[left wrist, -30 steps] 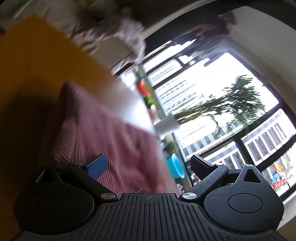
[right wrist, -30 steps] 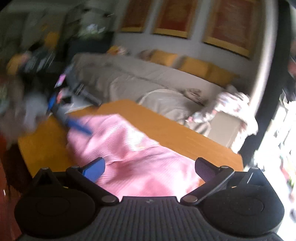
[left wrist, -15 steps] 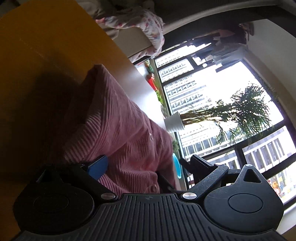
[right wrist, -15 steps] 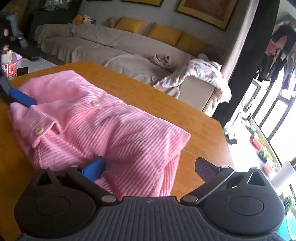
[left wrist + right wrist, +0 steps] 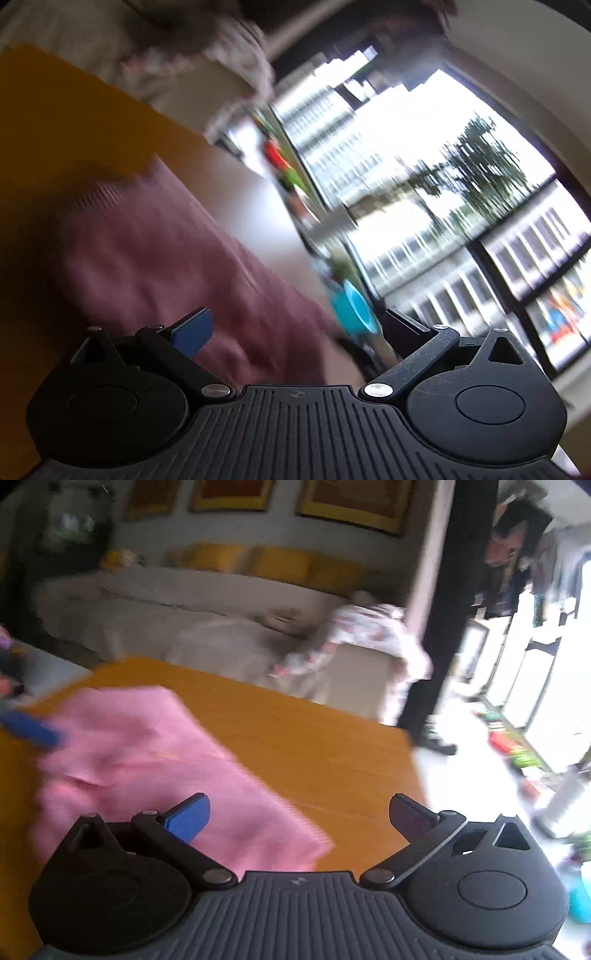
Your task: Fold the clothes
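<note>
Both views blurred. Pink ribbed garment point(image 5: 155, 775) bunched in a folded heap on the orange wooden table point(image 5: 314, 746), toward the left part of the tabletop in the right wrist view, near edge reaching down to the camera body. Right gripper point(image 5: 299, 812) above the near edge of the garment, jaws spread wide, nothing between them; blue-padded finger point(image 5: 186, 818) over the pink cloth, dark finger point(image 5: 410, 816) over bare wood, contact with the cloth not clear. Left gripper point(image 5: 297, 326) likewise released, jaws wide apart and empty; blue pad point(image 5: 194, 330) over the garment point(image 5: 166, 266), which looks darker and maroon here in shadow; other finger point(image 5: 404, 326) out past the table edge, against the floor and window. In the right wrist view, a blue streak point(image 5: 31, 731) at the far left edge of the garment, the left gripper's finger by colour, too smeared to tell more. Beyond the table, a grey sofa point(image 5: 184, 613) with yellow cushions point(image 5: 273, 563) and a floral cloth point(image 5: 369, 638) draped over its end. Large window point(image 5: 461, 206) on the right of the left wrist view, a plant point(image 5: 480, 166) in front of it, a teal bowl-like thing point(image 5: 354, 306) low on the floor.
</note>
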Demonstrator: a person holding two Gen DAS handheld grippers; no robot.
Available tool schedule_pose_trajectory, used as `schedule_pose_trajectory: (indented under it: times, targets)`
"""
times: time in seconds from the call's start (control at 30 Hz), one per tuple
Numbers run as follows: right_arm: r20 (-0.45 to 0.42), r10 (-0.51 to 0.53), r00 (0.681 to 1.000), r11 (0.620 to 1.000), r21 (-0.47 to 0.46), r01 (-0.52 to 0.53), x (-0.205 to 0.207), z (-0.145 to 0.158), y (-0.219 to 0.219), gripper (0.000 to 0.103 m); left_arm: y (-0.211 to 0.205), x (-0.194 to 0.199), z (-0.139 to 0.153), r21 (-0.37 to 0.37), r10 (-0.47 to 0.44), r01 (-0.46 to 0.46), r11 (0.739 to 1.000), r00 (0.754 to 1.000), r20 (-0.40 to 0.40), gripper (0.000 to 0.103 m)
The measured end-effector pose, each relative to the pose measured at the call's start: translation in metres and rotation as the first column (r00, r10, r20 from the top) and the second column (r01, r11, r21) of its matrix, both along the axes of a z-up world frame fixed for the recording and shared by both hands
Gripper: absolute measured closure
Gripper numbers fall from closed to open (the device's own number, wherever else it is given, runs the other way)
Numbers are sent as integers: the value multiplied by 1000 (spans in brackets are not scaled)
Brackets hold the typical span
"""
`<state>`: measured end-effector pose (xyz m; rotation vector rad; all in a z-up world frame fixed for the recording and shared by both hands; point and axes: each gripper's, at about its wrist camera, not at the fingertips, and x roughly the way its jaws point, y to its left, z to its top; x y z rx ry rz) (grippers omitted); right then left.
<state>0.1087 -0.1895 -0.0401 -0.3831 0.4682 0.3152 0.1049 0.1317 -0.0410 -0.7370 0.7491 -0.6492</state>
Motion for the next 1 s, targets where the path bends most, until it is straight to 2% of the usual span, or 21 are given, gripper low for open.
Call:
schedule_pose_trajectory:
  times: [0.07, 0.13, 0.17, 0.27, 0.33, 0.43, 0.53, 0.63, 0.67, 0.73, 0.77, 0.87, 0.9, 1.0]
  targets:
    - [1, -46, 999, 997, -58, 46, 13, -13, 4, 0, -13, 1, -11, 38, -33, 34, 999, 999, -29, 2]
    - [-13, -80, 997, 992, -98, 78, 21, -27, 10, 0, -18, 10, -22, 112, -14, 21, 993, 998, -69, 2]
    - [-20, -95, 995, 990, -111, 92, 23, -33, 12, 0, -16, 16, -25, 116, -2, 11, 993, 997, -79, 2]
    - [-41, -99, 994, 993, -70, 96, 8, -35, 10, 0, -6, 34, -27, 113, 37, -26, 993, 995, -93, 2]
    - [-52, -79, 996, 996, -52, 76, -8, -36, 11, 0, -1, 42, -20, 171, 77, -66, 983, 995, -56, 2]
    - [-78, 20, 997, 1000, -23, -22, -40, -34, 18, 0, -2, 52, -11, 305, 125, -126, 944, 992, 23, 2]
    - [-144, 184, 972, 982, 75, -175, -64, -25, 23, 0, -7, 49, -2, 369, 134, -144, 918, 990, 52, 2]
    - [-147, 260, 954, 951, 212, -226, -71, -11, 17, 0, -15, 25, 8, 423, 107, -133, 896, 991, 85, 2]
    - [-133, 250, 959, 949, 230, -215, -69, -8, 15, 0, -20, 13, 11, 454, 90, -127, 882, 991, 104, 2]
    - [-106, 226, 968, 946, 261, -192, -66, -3, 12, 0, -38, -2, 16, 537, 49, -123, 835, 987, 150, 1]
    - [-106, 203, 973, 956, 236, -173, -64, -7, 14, 0, -44, -10, 17, 574, 31, -125, 810, 985, 170, 1]
    - [-164, 172, 971, 981, 120, -153, -58, -29, 29, 0, -58, -28, 18, 639, -7, -130, 759, 978, 206, 1]
    - [-178, 167, 970, 984, 88, -153, -59, -37, 34, 0, -59, -33, 18, 643, -12, -127, 755, 978, 208, 0]
    - [-130, 137, 982, 988, 81, -128, -70, -40, 37, 0, -57, -43, 21, 628, -3, -123, 769, 981, 196, 0]
